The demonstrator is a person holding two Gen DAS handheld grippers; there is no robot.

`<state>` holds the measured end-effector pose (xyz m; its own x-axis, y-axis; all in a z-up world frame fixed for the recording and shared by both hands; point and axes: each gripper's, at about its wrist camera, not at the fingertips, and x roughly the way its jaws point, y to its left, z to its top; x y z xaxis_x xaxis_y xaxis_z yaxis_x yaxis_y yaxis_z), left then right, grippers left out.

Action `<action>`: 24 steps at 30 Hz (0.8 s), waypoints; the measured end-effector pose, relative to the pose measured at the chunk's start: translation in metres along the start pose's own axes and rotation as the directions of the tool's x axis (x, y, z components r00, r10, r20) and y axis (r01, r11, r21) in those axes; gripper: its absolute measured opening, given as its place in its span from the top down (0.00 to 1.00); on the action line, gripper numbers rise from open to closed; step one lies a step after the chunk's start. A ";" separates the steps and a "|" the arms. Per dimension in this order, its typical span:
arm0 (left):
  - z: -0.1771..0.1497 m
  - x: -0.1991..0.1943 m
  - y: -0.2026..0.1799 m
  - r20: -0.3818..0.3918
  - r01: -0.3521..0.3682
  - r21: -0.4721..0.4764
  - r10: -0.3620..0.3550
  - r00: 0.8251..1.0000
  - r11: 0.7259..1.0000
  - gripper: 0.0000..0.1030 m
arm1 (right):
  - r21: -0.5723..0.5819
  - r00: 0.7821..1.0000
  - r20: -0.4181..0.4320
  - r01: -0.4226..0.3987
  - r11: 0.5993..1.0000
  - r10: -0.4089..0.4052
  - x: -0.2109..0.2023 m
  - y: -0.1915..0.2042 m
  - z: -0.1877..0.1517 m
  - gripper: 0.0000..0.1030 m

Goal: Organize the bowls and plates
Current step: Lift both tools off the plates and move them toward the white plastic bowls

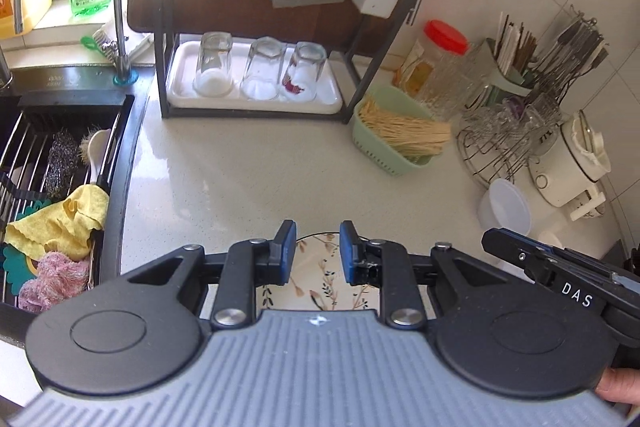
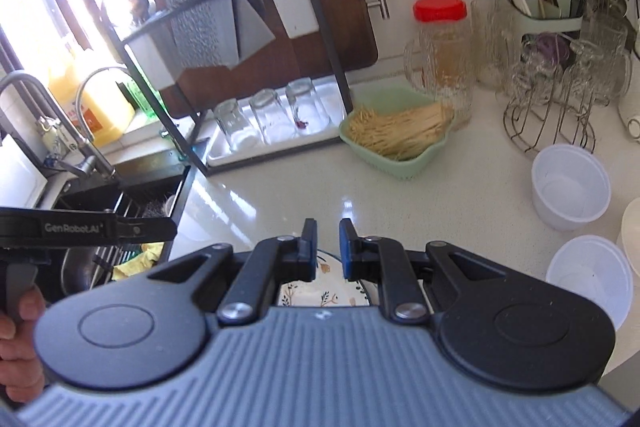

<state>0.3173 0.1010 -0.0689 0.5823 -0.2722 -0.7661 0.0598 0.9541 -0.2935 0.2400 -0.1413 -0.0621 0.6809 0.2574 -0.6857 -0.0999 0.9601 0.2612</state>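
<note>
floral plate (image 1: 316, 281) on tabletop (image 1: 248, 179) beneath both tools | left tool (image 1: 318, 251) released | right tool (image 2: 328, 249) released, nothing gripped

Bright daylight blows out the upper left of both views; fisheye bends edges; right side slightly blurred.

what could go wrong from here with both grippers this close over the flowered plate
1. The left gripper and right gripper both hover, open, above the flowered plate with neither holding it; they may bump each other.
2. The plate lies near the counter's front edge, so a nudge could push it off.
3. Two white plastic bowls sit close on the right; a swing of the right gripper could tip them.
</note>
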 end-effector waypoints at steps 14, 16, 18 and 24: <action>-0.012 -0.015 -0.025 -0.007 0.014 0.048 -0.014 1.000 0.999 0.74 | 0.023 0.999 0.021 0.035 0.999 -0.036 -0.034 -0.013 -0.010 0.85; -0.017 -0.018 -0.035 0.010 -0.001 0.061 0.000 1.000 0.998 0.74 | 0.008 0.999 0.032 0.035 0.999 -0.035 -0.041 -0.027 -0.009 0.85; -0.023 -0.018 -0.049 0.021 -0.006 0.055 0.005 1.000 0.998 0.74 | -0.013 0.998 0.047 0.036 0.999 -0.035 -0.048 -0.043 -0.006 0.85; -0.039 -0.016 -0.100 0.027 -0.024 0.000 0.024 0.999 1.000 0.74 | -0.058 1.000 0.029 0.002 0.998 0.000 -0.062 -0.088 -0.007 0.85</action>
<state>0.2699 0.0050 -0.0496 0.6055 -0.2462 -0.7569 0.0465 0.9603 -0.2751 0.2015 -0.2409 -0.0476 0.7018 0.2537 -0.6656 -0.1403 0.9653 0.2200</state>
